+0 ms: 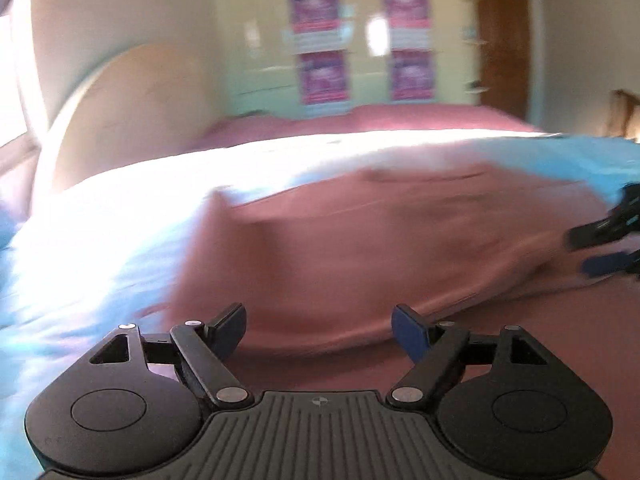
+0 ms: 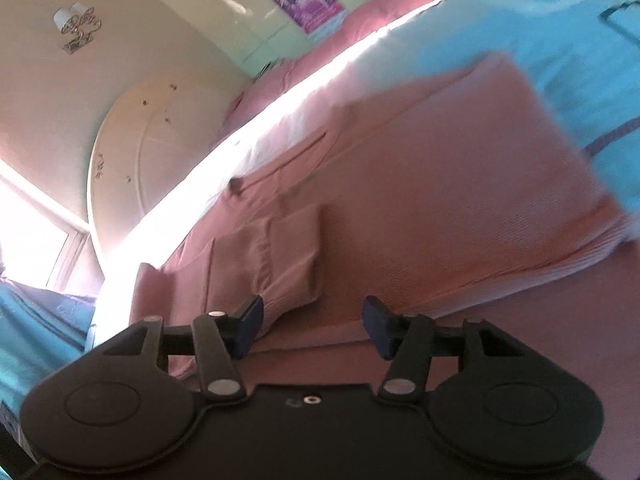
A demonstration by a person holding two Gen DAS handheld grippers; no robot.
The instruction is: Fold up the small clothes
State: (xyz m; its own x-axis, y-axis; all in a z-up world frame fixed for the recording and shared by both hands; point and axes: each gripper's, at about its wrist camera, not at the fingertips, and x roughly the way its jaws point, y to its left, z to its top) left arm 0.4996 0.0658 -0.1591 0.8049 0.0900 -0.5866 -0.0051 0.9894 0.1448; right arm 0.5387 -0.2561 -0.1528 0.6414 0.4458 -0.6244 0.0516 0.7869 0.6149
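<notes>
Pink garment on blue-sheeted bed

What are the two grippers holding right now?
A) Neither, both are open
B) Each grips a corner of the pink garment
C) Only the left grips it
A: the left gripper and right gripper both stand open with nothing between their fingers, the pink garment lying ahead.

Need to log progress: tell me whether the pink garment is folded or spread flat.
Partly folded: the pink garment has one panel doubled over on top, with a straight fold edge, on the bed.
</notes>
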